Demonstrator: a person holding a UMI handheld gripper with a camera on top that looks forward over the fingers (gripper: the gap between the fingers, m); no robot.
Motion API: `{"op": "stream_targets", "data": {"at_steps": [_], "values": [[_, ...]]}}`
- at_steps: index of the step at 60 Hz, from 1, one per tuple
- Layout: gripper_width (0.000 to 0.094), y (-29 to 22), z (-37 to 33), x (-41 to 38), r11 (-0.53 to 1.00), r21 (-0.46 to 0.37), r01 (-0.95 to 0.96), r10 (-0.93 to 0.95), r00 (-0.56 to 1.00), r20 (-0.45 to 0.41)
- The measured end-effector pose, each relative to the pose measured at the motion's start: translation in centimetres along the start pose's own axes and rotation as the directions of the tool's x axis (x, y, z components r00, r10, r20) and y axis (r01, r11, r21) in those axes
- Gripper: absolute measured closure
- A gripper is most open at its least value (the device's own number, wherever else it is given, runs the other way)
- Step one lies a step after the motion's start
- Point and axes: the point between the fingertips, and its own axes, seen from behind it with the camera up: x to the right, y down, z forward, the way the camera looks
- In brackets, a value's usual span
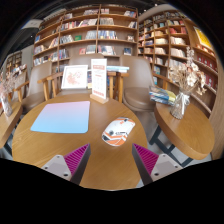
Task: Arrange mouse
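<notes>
We find the gripper point(111, 160) held above a round wooden table point(95, 140), its jaws spread wide apart and holding nothing; both magenta pads point(76, 156) are exposed on the inner faces of the fingers. The mouse point(118, 130), white with reddish markings, rests on the table at roughly twelve o'clock from the fingertips, just ahead of them and clear of both. At about ten o'clock from the mouse we note a pale blue mat point(61, 117) lying flat on the table, apart from the mouse. Beyond the table, at twelve o'clock, we record an upright display sign point(98, 79) and a second board point(74, 76) beside it. Bookshelves point(95, 30) line the far wall. At two o'clock a vase of flowers point(181, 84) stands on a neighbouring table point(190, 128).
</notes>
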Motion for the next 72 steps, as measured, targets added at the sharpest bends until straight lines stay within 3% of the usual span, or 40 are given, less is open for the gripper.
{"op": "stream_targets", "data": {"at_steps": [17,54,63,66,70,72], "values": [[0.0081,-0.1,5.0,0.5,0.996,-0.082,-0.022,0.022,1.0,-0.006],[0.0106,-5.0,12.1,-0.9,0.995,-0.101,-0.006,0.011,0.998,0.055],[0.0186,-5.6,12.8,-1.6,0.996,-0.087,0.019,-0.012,0.996,0.088],[0.026,-5.6,12.9,-1.4,0.996,-0.085,0.019,-0.012,0.997,0.081],[0.0441,-5.7,12.9,-1.4,0.997,-0.079,0.023,-0.017,0.997,0.074],[0.0447,-5.7,12.9,-1.3,0.996,-0.08,0.025,-0.019,0.997,0.074]]}}
